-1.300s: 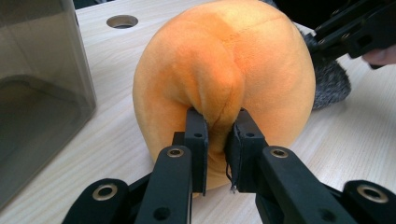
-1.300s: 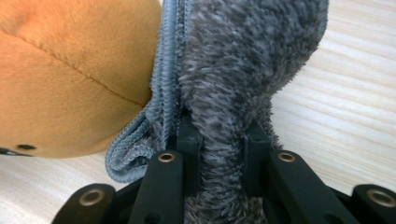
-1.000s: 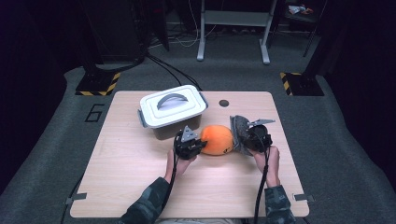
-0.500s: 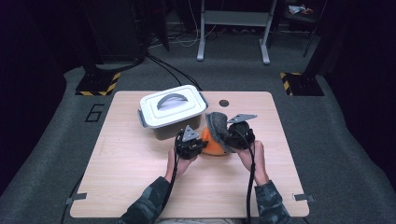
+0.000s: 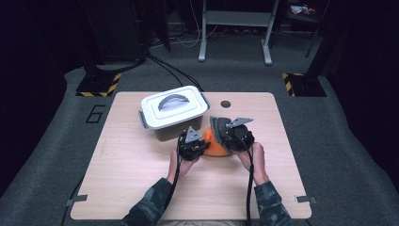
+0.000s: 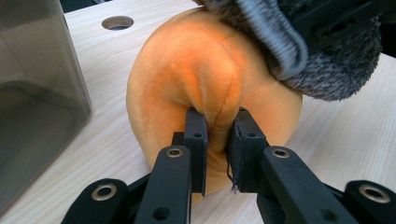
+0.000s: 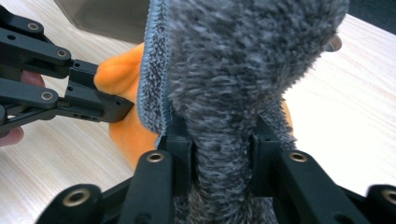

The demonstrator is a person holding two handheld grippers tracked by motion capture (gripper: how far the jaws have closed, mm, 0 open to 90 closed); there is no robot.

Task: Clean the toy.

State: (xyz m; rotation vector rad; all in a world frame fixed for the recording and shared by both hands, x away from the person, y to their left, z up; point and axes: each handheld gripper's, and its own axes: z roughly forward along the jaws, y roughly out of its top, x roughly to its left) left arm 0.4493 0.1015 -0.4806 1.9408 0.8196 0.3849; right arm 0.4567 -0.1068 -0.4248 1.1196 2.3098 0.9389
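An orange plush ball point(image 5: 215, 147) lies on the table in front of the lidded box. My left gripper point(image 5: 203, 145) is shut on a fold of the orange plush point(image 6: 196, 70), its pads point(image 6: 195, 135) pinching the fabric. My right gripper point(image 5: 225, 136) holds a grey fuzzy cloth point(image 5: 218, 126) against the ball's top. In the right gripper view the grey cloth point(image 7: 233, 60) is bunched between the jaws point(image 7: 219, 135), which have just been opening slightly with the cloth still pressed between them. The cloth's ribbed edge point(image 6: 280, 42) overlaps the plush.
A white-lidded box with a grey handle point(image 5: 173, 108) stands just behind and left of the grippers; its smoky wall point(image 6: 32, 93) is close to the ball. A round hole point(image 5: 226, 104) sits in the tabletop behind. Bare wood lies to the front and sides.
My right gripper has carried the grey cloth leftward, from beside the orange ball to over its top, close to the left gripper. The left gripper has stayed put on the plush.
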